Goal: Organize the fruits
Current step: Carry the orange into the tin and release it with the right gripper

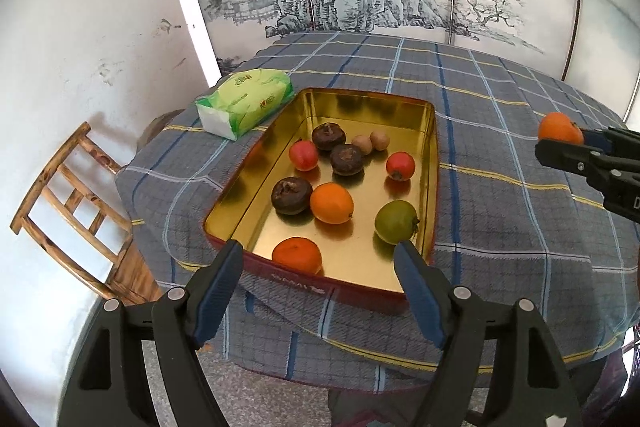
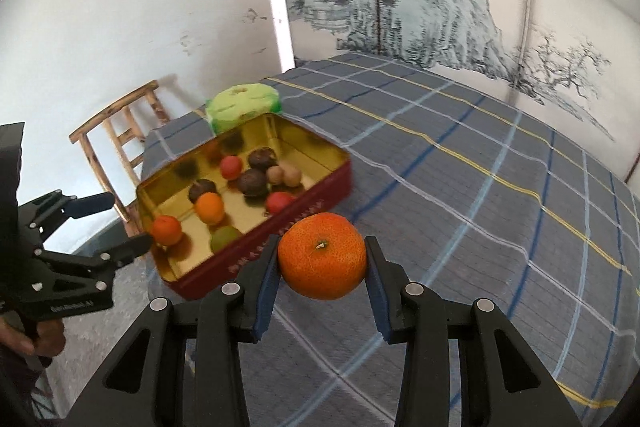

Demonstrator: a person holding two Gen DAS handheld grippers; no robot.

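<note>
Orange and dimpled, with a small green stem scar facing the camera, the tangerine sits clamped between the blue pads of the right hand-held gripper, lifted above the checked tabletop beside the red tin. The left hand-held gripper hangs wide and empty over the tin's near rim.
</note>
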